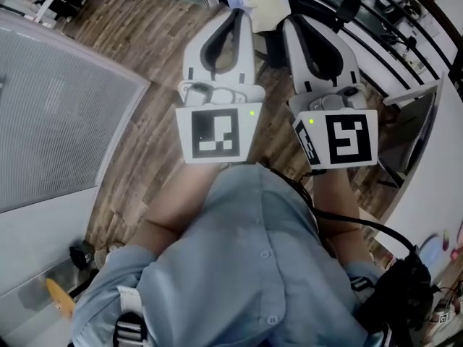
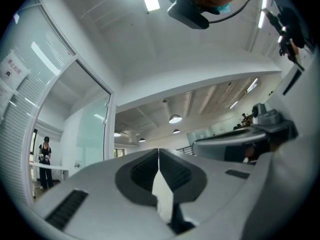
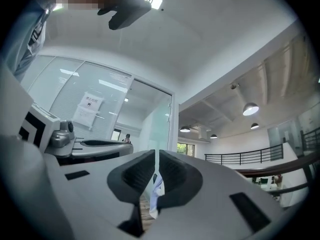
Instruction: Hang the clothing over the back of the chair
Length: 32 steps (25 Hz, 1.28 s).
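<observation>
The clothing, a cream piece (image 1: 266, 2) with light blue cloth beside it, hangs at the top of the head view on a black chair (image 1: 349, 7); the chair's back is hidden under it. Both grippers are held up side by side in front of me, short of the clothing. My left gripper (image 1: 237, 13) has its jaws together at the tips, with only a pale patch of cloth (image 2: 162, 194) showing past them. My right gripper (image 1: 294, 22) is shut too, and a strip of light blue and white cloth (image 3: 156, 191) shows below through its gap. I see nothing held in either.
A frosted glass partition (image 1: 58, 114) runs along the left over the wooden floor (image 1: 145, 114). A white desk edge (image 1: 423, 157) and black cables lie at the right. Dark desks fill the top right. A person (image 2: 44, 159) stands far off behind glass.
</observation>
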{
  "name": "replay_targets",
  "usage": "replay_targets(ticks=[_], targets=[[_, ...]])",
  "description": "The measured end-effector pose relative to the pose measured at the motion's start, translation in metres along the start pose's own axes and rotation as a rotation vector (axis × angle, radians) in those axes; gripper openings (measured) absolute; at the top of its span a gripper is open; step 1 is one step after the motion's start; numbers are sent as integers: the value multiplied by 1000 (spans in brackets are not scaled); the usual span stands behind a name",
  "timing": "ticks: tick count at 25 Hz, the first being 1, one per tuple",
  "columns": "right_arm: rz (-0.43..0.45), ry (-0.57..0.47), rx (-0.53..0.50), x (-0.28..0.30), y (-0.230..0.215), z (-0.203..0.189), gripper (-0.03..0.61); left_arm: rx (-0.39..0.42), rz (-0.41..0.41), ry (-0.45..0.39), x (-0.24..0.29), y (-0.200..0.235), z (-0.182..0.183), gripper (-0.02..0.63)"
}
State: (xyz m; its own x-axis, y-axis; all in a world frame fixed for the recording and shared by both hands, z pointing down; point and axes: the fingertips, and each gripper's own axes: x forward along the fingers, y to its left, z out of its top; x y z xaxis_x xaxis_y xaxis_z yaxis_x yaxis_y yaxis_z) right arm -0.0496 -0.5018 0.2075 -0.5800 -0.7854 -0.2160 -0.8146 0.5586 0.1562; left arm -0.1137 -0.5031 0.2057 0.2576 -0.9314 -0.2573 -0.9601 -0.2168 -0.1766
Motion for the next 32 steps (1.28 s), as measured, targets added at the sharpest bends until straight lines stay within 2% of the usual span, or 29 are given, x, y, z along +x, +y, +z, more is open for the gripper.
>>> replay_targets(ticks=[10,32], targets=[[-44,-5,-31,6,11,8,20,11,-41,-21,-7,5,10,12],[-88,2,-53,2,25,10,11,-27,-55,-35,-20,18,12,12]])
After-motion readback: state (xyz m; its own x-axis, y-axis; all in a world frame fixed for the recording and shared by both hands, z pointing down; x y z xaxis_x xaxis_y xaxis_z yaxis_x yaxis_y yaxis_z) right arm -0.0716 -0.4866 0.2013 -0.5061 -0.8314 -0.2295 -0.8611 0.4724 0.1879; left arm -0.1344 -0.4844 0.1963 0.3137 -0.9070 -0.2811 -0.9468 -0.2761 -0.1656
